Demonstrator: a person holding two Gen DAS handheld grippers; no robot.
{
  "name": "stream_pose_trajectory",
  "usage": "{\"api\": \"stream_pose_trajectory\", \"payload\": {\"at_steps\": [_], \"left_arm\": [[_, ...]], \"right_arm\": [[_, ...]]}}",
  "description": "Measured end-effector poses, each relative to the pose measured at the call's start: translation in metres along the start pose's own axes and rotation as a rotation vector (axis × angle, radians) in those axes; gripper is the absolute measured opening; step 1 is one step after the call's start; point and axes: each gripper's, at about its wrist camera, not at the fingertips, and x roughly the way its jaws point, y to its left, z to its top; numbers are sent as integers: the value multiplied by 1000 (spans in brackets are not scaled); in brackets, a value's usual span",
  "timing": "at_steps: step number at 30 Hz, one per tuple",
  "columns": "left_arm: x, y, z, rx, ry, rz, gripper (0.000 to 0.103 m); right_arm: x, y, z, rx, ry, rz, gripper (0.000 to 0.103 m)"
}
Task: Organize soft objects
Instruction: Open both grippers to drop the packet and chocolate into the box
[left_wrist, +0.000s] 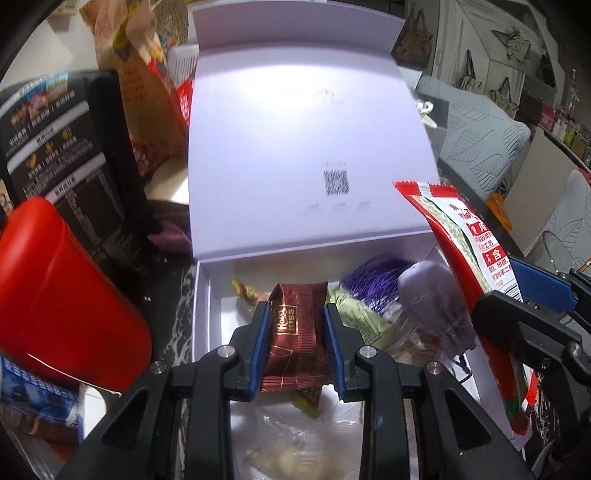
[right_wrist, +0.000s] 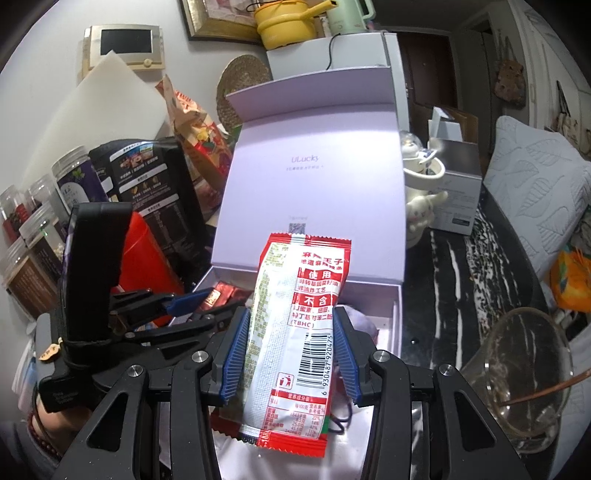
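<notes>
My left gripper (left_wrist: 295, 317) is shut on a dark red candy wrapper (left_wrist: 293, 343), held over the open white gift box (left_wrist: 203, 302). Inside the box lie green wrapped sweets (left_wrist: 364, 317), a purple tassel (left_wrist: 373, 280), a grey-lilac soft pouch (left_wrist: 436, 306) and a clear bag (left_wrist: 295, 439). My right gripper (right_wrist: 290, 332) is shut on a red and white snack packet (right_wrist: 295, 332), upright over the same box (right_wrist: 384, 295). That packet (left_wrist: 469, 254) also shows at the right of the left wrist view. The left gripper (right_wrist: 192, 304) with the candy wrapper (right_wrist: 225, 293) sits left of it.
The box lid (left_wrist: 303, 147) stands up behind. Left of the box are a red tin (left_wrist: 62, 295), a black carton (left_wrist: 62, 155) and a tall snack bag (left_wrist: 147, 85). Right of the box are a black marbled tabletop (right_wrist: 461, 280), a glass bowl (right_wrist: 517, 376), a white figurine (right_wrist: 421, 195) and a grey cushion (right_wrist: 535, 192).
</notes>
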Motion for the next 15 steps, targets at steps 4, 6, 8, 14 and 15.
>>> {"api": "stream_pose_trajectory", "payload": {"at_steps": [4,6,8,14,15], "left_arm": [[2,2,-1,1,8,20,28],[3,1,-1,0,12,26,28],[4,1,-1,2,13,32,28],[7,-4,-1,24,21,54,28],[8,-5,-1,29,27,64,28]], "right_arm": [[10,1,-1,-1,16,0,44],[15,1,-1,0,25,-4,44],[20,0,-2,5,40,-7,44],[34,-6,-6,14,71,-23,44],[35,-6,-6,7,74,-28,44]]}}
